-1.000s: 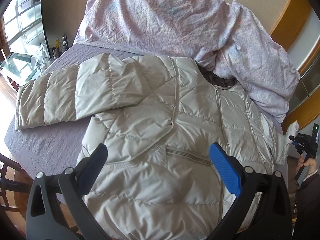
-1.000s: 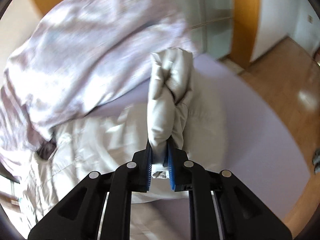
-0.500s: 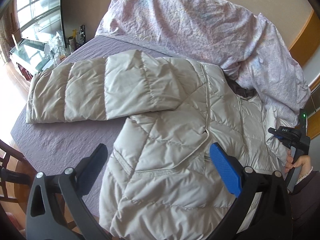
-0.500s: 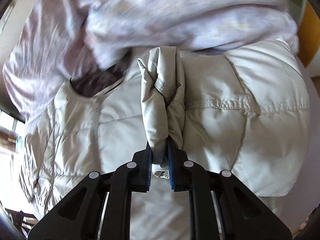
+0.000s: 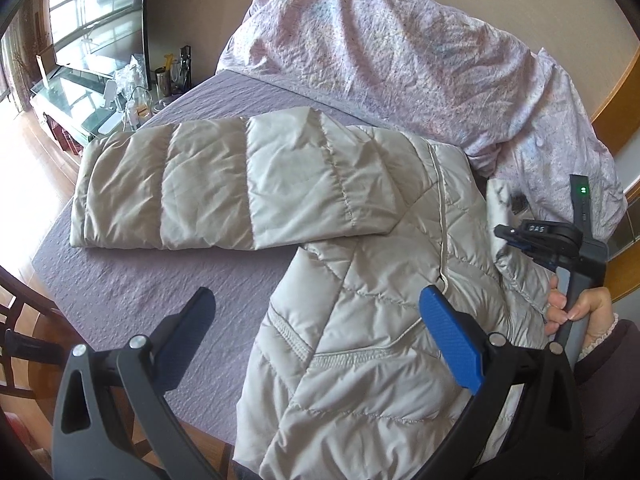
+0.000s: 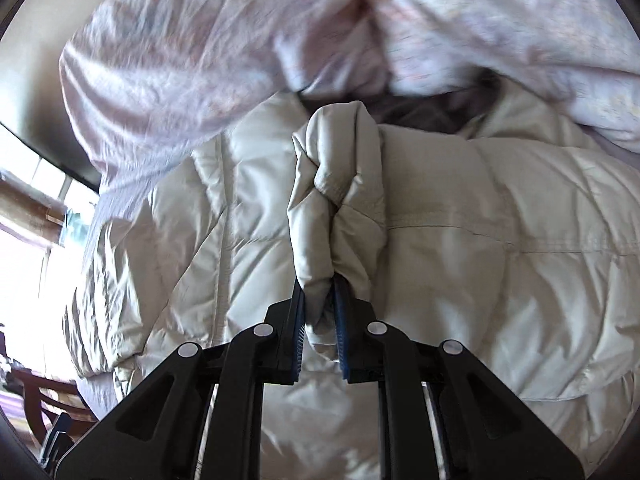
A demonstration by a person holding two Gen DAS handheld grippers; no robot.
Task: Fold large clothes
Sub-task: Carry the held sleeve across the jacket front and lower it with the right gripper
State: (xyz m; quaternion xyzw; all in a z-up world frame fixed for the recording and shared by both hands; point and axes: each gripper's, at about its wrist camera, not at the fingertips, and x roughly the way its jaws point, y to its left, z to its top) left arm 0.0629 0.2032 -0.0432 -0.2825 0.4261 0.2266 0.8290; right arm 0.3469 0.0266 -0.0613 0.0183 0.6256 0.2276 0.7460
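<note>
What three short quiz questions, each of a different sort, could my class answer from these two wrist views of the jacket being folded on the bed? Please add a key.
1. True or false: the left gripper is clamped on the jacket.
2. Multiple choice: what does the right gripper hold? A) the floral duvet B) a bunched sleeve cuff C) nothing
3. Fill in: the other sleeve lies stretched out flat on the ____ bedsheet.

Key
1. False: its jaws stand wide open above the jacket.
2. B: the pads press on the sleeve cuff; the floral duvet lies heaped beyond the collar.
3. Purple.
</note>
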